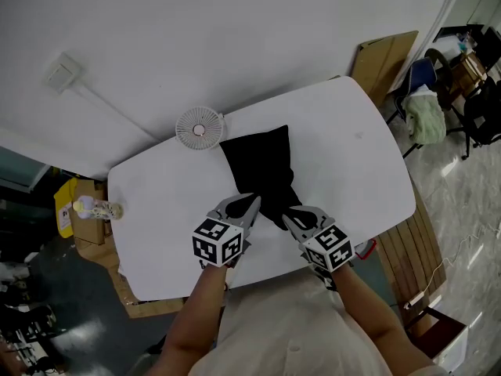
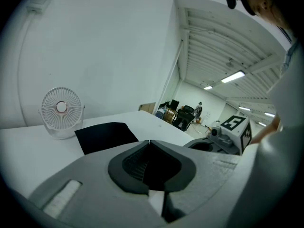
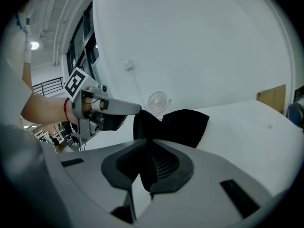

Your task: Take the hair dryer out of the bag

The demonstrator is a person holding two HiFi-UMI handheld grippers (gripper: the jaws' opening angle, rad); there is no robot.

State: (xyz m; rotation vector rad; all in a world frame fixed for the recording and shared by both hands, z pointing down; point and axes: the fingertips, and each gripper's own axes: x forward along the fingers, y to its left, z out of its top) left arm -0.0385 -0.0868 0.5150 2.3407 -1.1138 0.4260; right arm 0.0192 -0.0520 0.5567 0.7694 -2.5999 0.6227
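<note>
Lengthwise the bag (image 1: 262, 167) runs near-to-far; left tool (image 1: 252, 204) and right tool (image 1: 290, 218) each pinch its near end.

Our right tool (image 3: 151, 140) has its jaws pressed together on a fold of the black bag (image 3: 186, 124), and the cloth runs down between them. The bag lies on the white worktop (image 3: 247, 127), with its left part raised to the tip of the left tool (image 3: 137, 109). A small white fan (image 3: 158, 101) stands behind, by the wall.
</note>
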